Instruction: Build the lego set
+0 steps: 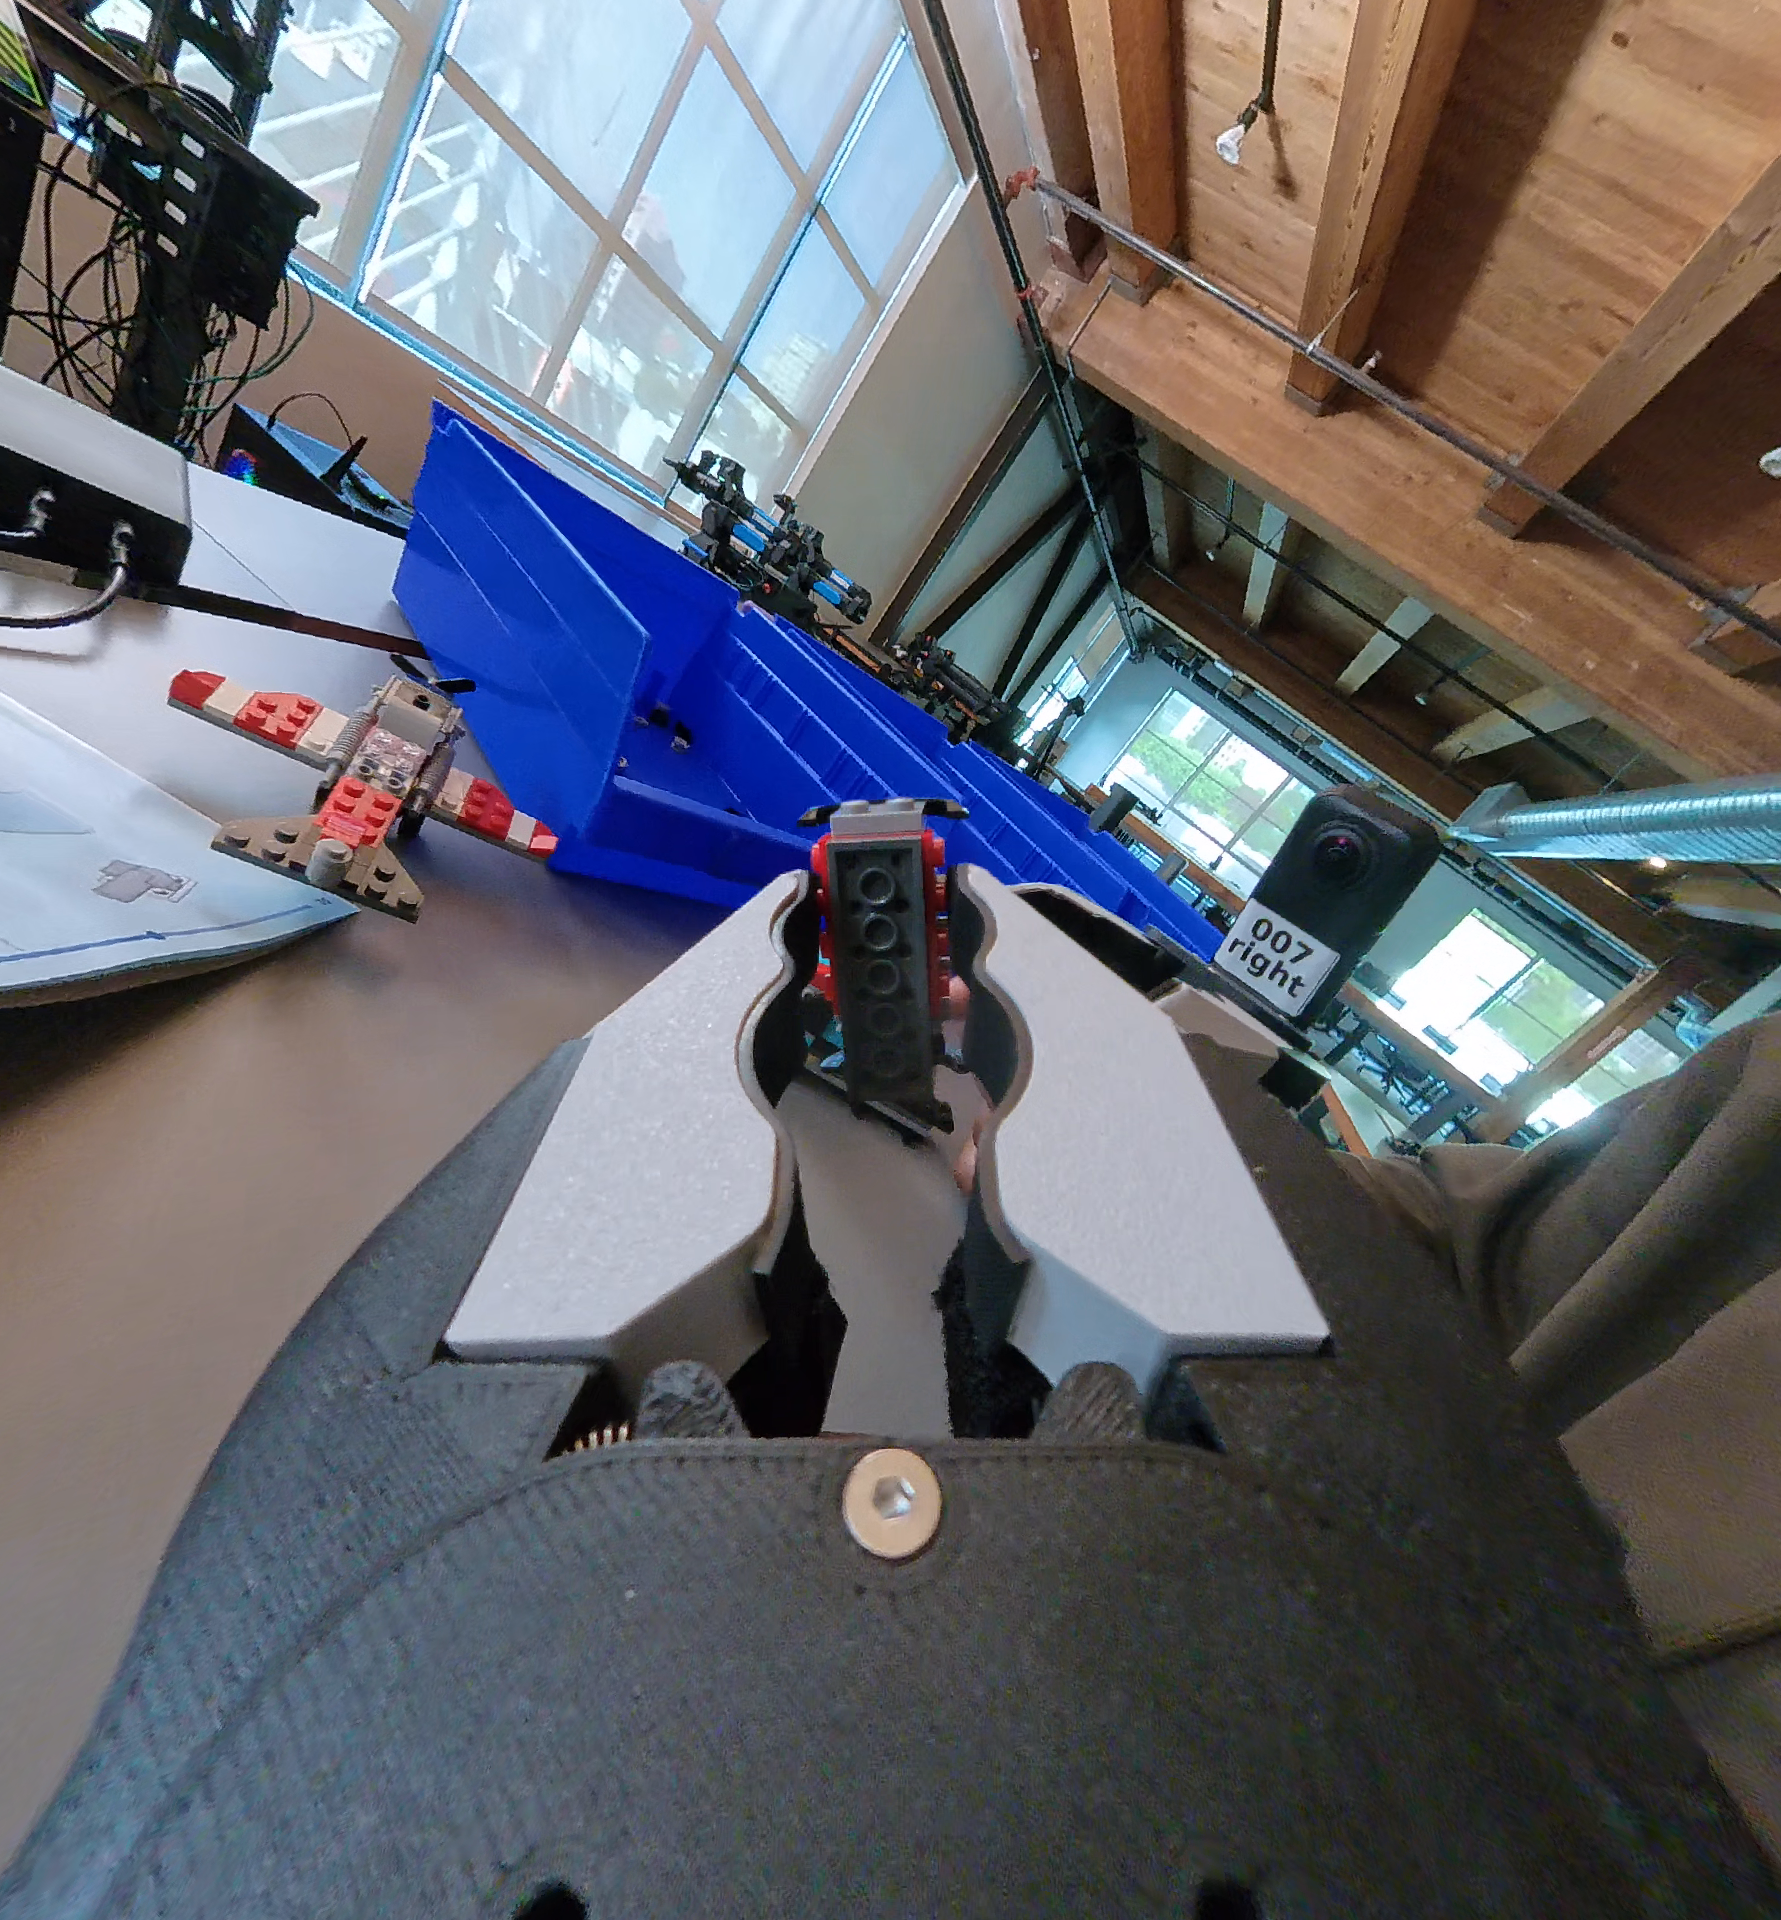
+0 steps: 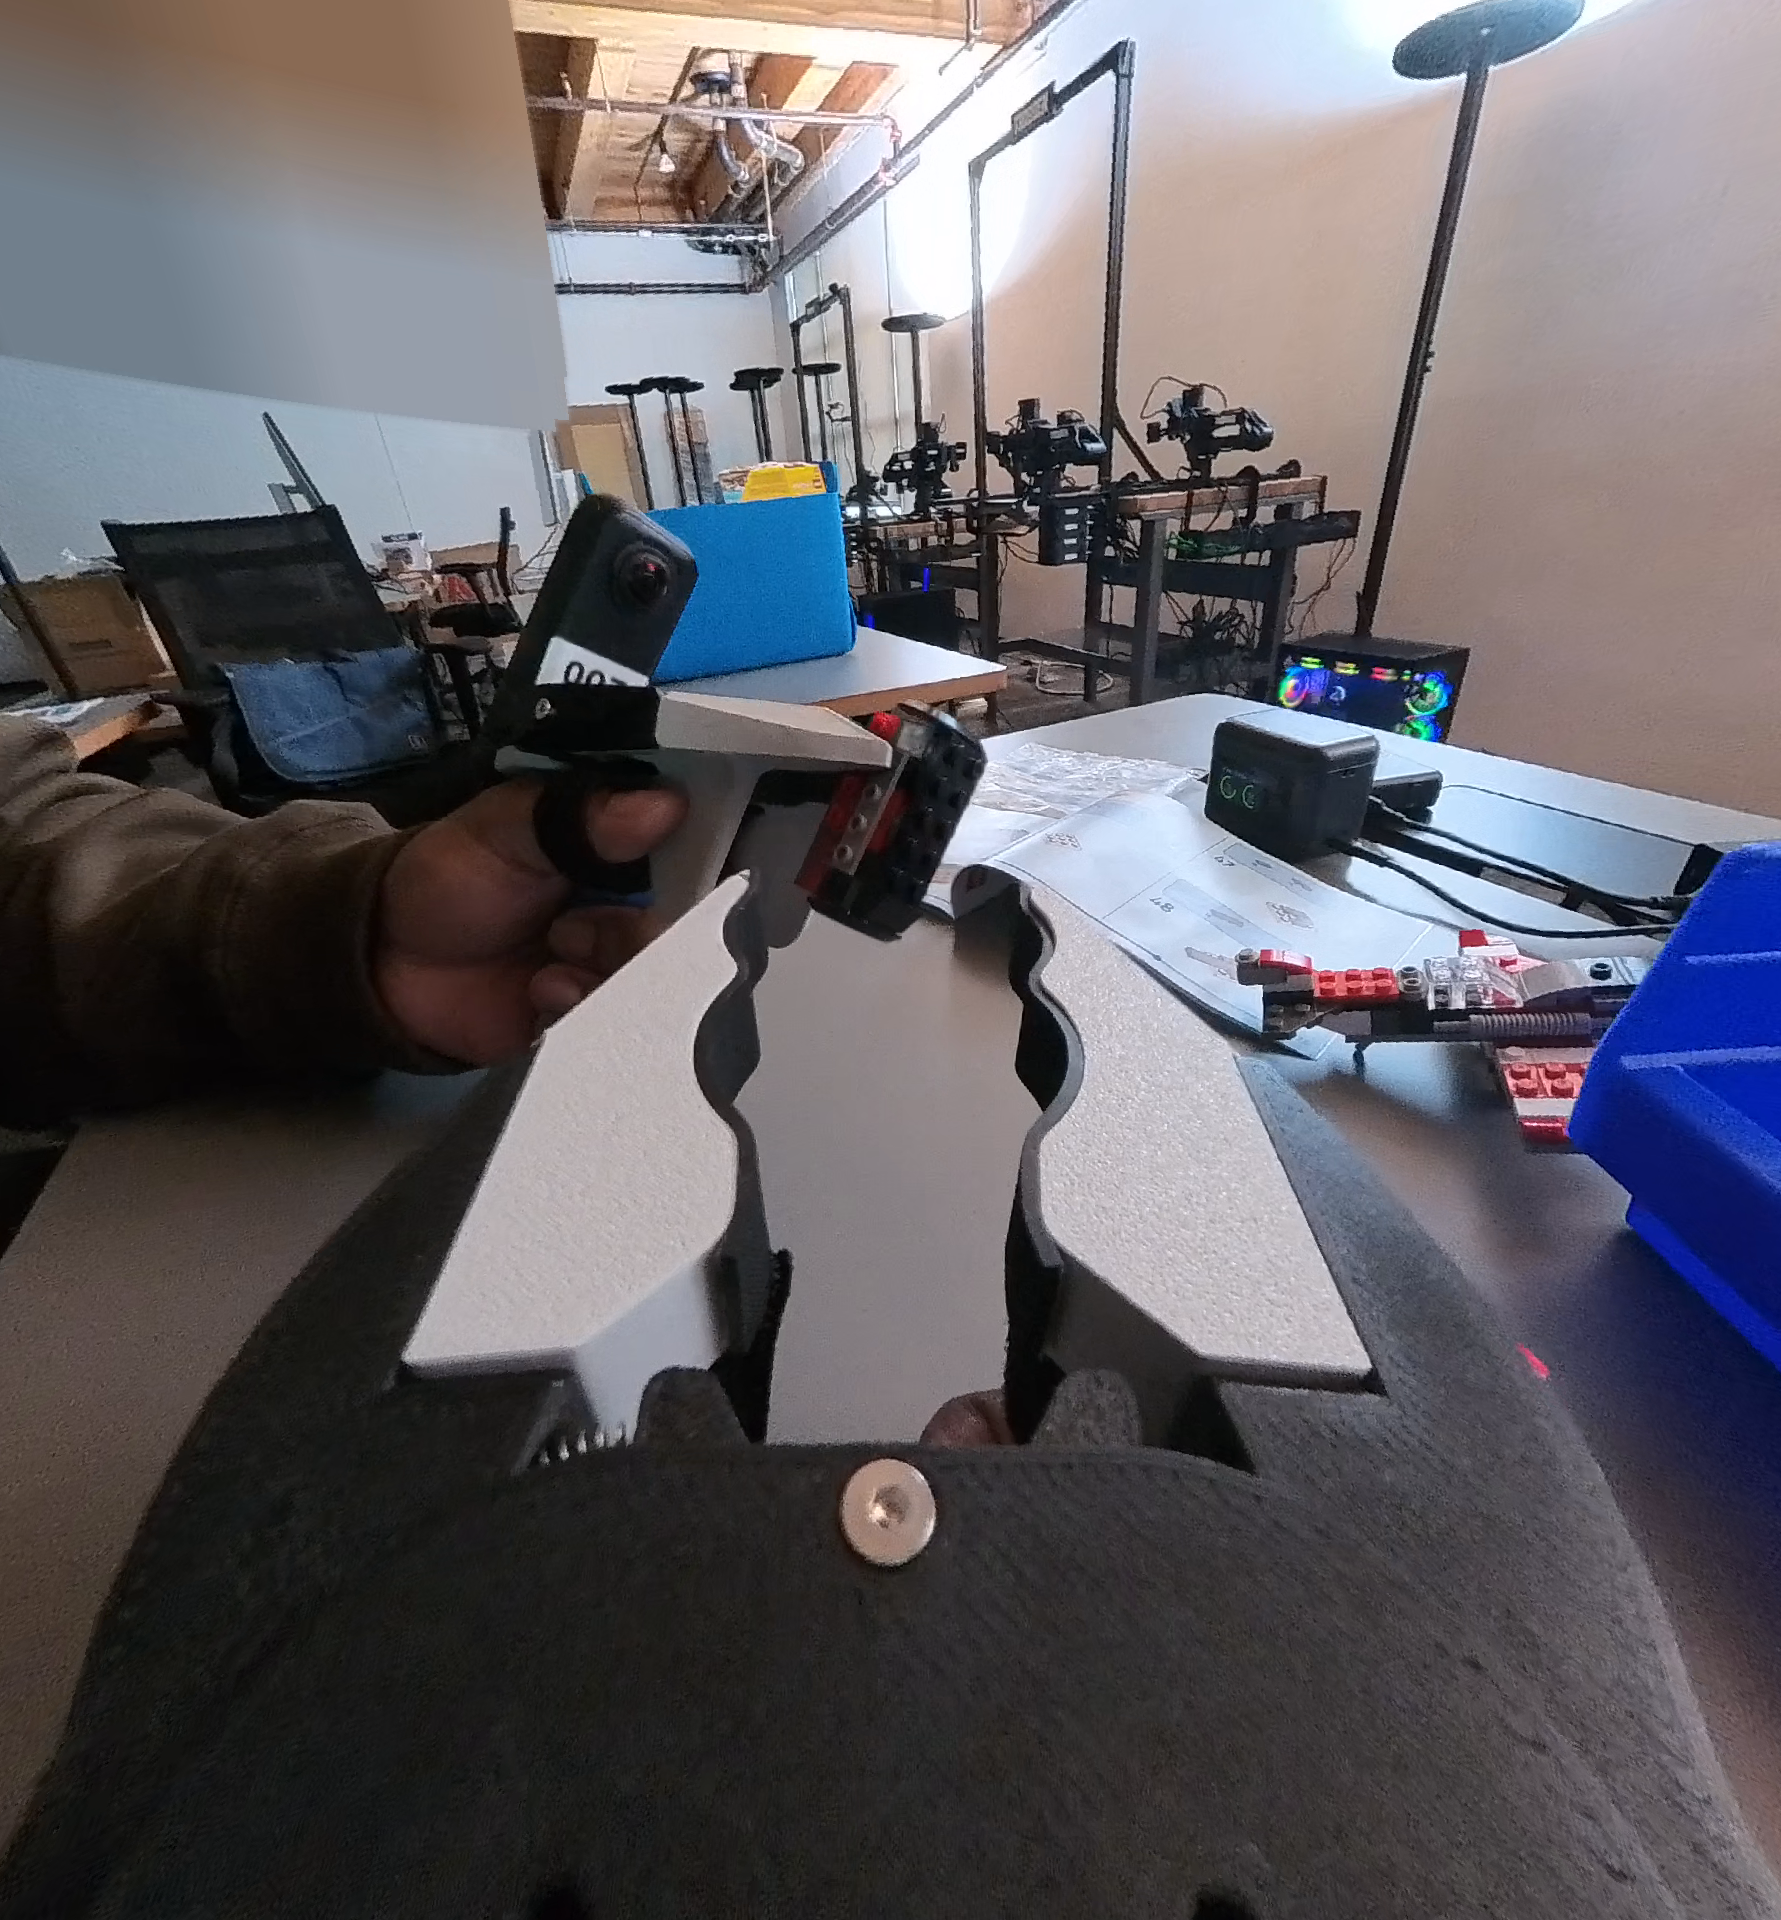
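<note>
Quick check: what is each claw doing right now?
Left claw: closed on a black-and-red brick assembly.
Right claw: open, holding nothing.

Red, dark grey and light grey brick assembly (image 1: 881, 956); red-and-white striped wings on the brick plane (image 1: 366, 779); bright blue bins (image 1: 595, 644); dark grey desk (image 1: 242, 1039); pale grey tool fingers (image 1: 678, 1122).

Gridded windows (image 1: 595, 239), timber ceiling beams (image 1: 1405, 187), pale wall (image 2: 1644, 364), perhaps an office chair (image 2: 242, 603).
</note>
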The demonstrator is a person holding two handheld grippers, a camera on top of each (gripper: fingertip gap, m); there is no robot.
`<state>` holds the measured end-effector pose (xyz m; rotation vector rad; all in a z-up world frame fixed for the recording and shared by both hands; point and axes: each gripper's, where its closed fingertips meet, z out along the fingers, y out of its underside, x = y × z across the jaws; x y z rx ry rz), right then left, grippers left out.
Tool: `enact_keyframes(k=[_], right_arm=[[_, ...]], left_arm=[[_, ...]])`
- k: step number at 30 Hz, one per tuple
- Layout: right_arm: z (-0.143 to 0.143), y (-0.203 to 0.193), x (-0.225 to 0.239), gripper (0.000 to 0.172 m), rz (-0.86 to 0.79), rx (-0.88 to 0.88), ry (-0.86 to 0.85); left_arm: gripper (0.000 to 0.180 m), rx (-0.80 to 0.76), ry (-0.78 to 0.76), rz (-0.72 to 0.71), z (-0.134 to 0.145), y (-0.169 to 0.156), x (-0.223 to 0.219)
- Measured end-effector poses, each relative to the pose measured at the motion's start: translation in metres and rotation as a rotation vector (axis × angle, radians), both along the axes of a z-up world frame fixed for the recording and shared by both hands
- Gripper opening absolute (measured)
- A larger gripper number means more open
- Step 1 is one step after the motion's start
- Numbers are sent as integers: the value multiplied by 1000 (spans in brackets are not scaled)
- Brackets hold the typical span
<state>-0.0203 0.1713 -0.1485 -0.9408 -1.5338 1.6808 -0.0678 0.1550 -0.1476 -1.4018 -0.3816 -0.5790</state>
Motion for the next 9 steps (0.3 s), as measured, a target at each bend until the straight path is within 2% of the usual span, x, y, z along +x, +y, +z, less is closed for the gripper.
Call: enact_keyframes(k=[9], right_arm=[[0,12,-6,46,0,-105,-49]], left_arm=[[24,6,-110,47,-7,-6,-17]])
